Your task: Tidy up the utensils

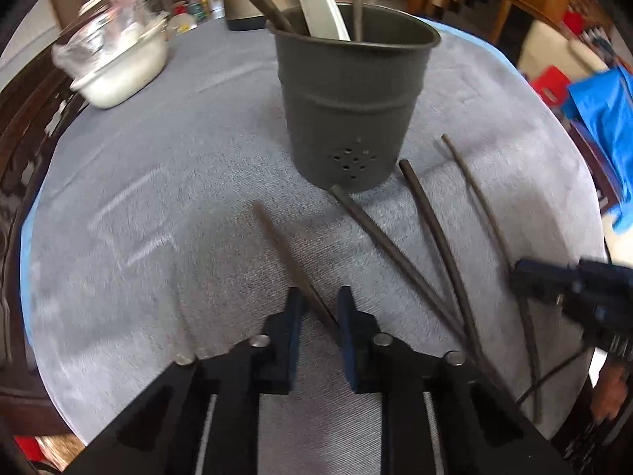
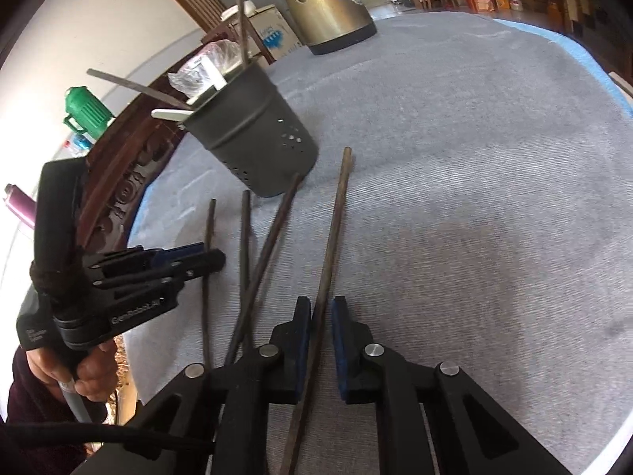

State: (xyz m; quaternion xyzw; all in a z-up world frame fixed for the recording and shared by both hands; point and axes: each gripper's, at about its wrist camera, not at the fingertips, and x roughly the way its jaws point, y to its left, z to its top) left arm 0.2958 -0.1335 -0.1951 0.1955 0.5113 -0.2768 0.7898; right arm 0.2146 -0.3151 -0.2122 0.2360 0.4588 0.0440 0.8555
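Note:
A dark grey utensil cup (image 1: 352,107) stands on the grey cloth and holds a white utensil (image 1: 322,12) and dark sticks; it also shows in the right wrist view (image 2: 257,134). Several dark chopsticks lie in front of it. My left gripper (image 1: 319,301) is open, with one chopstick (image 1: 290,261) lying between its fingers. My right gripper (image 2: 321,308) is open around another chopstick (image 2: 332,237), whose near end passes under the jaws. Three more chopsticks (image 2: 269,237) lie between the two grippers. The left gripper also shows in the right wrist view (image 2: 205,259), the right one in the left wrist view (image 1: 522,277).
A white pot with a plastic bag (image 1: 118,63) sits at the far left of the table. A metal kettle (image 2: 324,8) stands at the back. The round table's (image 2: 474,158) carved wooden rim (image 2: 118,190) runs along the left edge.

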